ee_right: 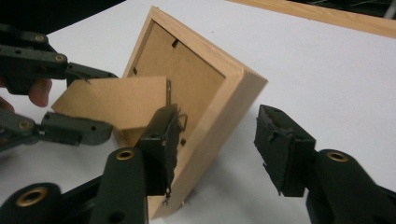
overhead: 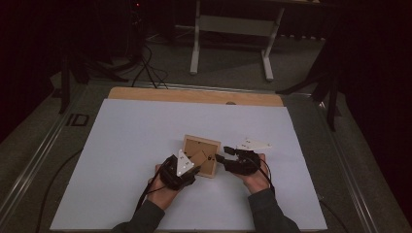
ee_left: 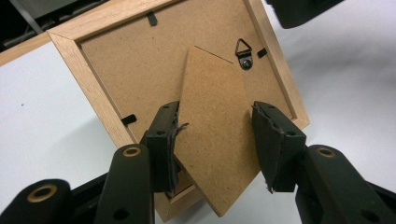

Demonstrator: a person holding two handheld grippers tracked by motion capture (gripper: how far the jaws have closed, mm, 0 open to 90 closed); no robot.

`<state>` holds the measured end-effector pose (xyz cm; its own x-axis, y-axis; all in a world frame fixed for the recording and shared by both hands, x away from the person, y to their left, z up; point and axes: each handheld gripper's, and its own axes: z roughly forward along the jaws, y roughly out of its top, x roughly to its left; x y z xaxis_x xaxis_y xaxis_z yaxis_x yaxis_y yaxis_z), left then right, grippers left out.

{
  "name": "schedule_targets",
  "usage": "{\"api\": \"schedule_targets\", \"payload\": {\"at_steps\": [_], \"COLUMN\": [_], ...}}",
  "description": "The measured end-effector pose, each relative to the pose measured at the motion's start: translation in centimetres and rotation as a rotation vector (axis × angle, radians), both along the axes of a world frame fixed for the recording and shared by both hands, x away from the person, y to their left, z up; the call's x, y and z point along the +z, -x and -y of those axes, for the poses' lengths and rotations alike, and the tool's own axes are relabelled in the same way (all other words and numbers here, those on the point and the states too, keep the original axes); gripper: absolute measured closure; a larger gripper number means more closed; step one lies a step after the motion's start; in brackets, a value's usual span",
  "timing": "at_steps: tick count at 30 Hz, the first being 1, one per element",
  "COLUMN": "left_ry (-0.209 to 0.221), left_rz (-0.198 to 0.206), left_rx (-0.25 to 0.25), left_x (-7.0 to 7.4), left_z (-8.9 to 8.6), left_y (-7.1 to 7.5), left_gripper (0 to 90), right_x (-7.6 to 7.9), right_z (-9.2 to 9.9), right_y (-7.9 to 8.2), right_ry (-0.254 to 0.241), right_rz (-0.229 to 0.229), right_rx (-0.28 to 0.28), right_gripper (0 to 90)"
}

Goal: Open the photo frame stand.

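Wooden picture frame point(overhead: 200, 155) propped up on the white surface point(overhead: 121, 145), back side showing, between both hands. Left gripper point(ee_left: 215, 135) clamped on the brown stand flap point(ee_left: 215, 126) at the back. Right gripper point(ee_right: 217, 140) let go, jaws wide around the frame's side edge, not pressing. Could tip over and fall flat with only the thin flap held. Could bend or snap that flap with a hard pull

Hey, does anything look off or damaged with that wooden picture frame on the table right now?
The picture frame is tilted up off the white table on one edge, back side showing, with its fibreboard easel stand swung out. The left gripper straddles that stand. The black pads on the jaws look frayed and torn. Nothing seems broken on the frame itself.
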<state>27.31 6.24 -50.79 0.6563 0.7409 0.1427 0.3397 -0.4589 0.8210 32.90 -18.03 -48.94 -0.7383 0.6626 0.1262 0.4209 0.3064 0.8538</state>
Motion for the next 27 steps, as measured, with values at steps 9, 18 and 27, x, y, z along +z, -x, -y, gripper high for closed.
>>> {"api": "schedule_targets", "payload": {"at_steps": [9, 18, 27], "left_ry": [-0.018, -0.014, 0.13], "left_rz": [0.038, -0.001, -0.164], "left_rx": [-0.003, -0.022, -0.033], "left_x": [-0.3, -0.3, -0.5], "left_z": [0.0, -0.5, -1.7], "left_y": [0.7, 0.6, -0.7], "left_gripper": [54.4, 54.1, 50.6], "right_x": [-0.8, -1.3, -1.2], "right_z": [-1.1, -1.7, -1.7], "right_y": [-1.6, -1.8, -1.7], "right_ry": [-0.015, -0.025, -0.016], "right_rz": [-0.077, -0.077, -0.058], "right_rx": [0.042, 0.089, 0.095], "right_gripper": [37.2, 44.4, 44.7]}}
